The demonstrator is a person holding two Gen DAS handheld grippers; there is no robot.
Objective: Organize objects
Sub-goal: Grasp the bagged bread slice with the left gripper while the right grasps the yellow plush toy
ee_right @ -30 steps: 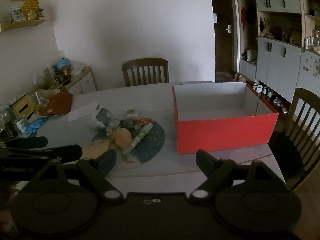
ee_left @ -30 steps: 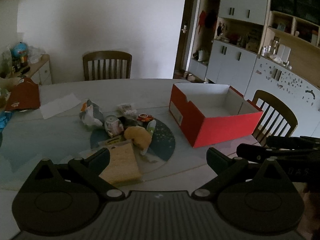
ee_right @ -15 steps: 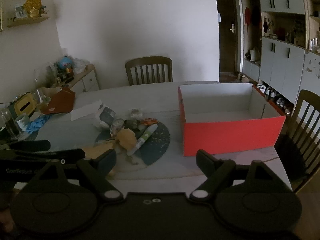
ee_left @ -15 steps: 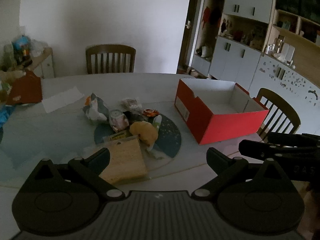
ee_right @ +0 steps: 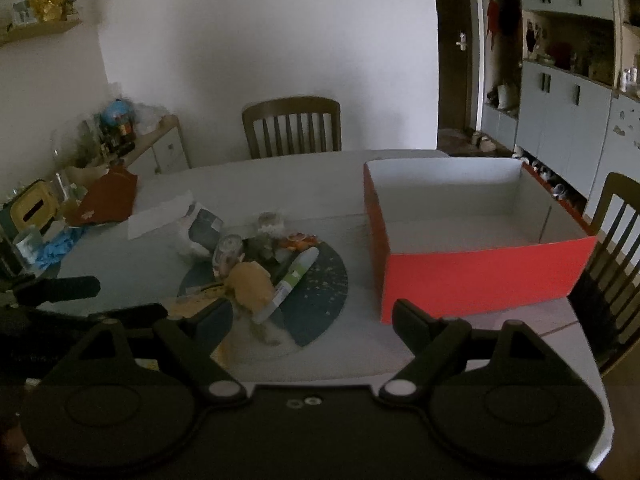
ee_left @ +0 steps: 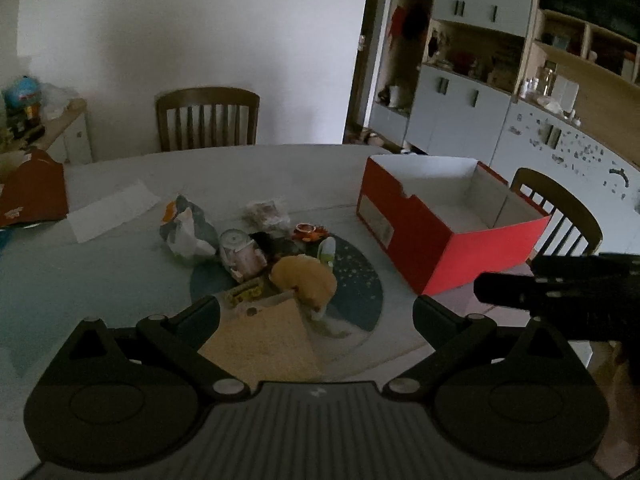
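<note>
A pile of small objects lies on a dark round mat [ee_left: 360, 280] [ee_right: 320, 276] in the middle of the table: a tan flat pad [ee_left: 260, 340], an orange-brown soft lump [ee_left: 306, 282] [ee_right: 250, 286], a white-green tube [ee_right: 294, 276], a small jar [ee_left: 238, 248] and a crumpled bag [ee_left: 184, 228]. An open, empty red box [ee_left: 440, 244] [ee_right: 480, 272] stands to the right of the pile. My left gripper [ee_left: 316, 308] is open and empty over the near edge of the pile. My right gripper [ee_right: 312, 316] is open and empty, between pile and box.
A white paper sheet [ee_left: 112, 210] and a red-brown bag [ee_left: 32, 196] lie at the table's left. Wooden chairs stand at the far side [ee_left: 206, 118] and at the right [ee_left: 560, 212]. A cluttered side cabinet [ee_right: 152, 144] stands at the left wall; cupboards line the right wall.
Both grippers have risen and tilted a little, so the pile and the red box sit slightly lower and farther right in view. Both stay open. No object has moved.
</note>
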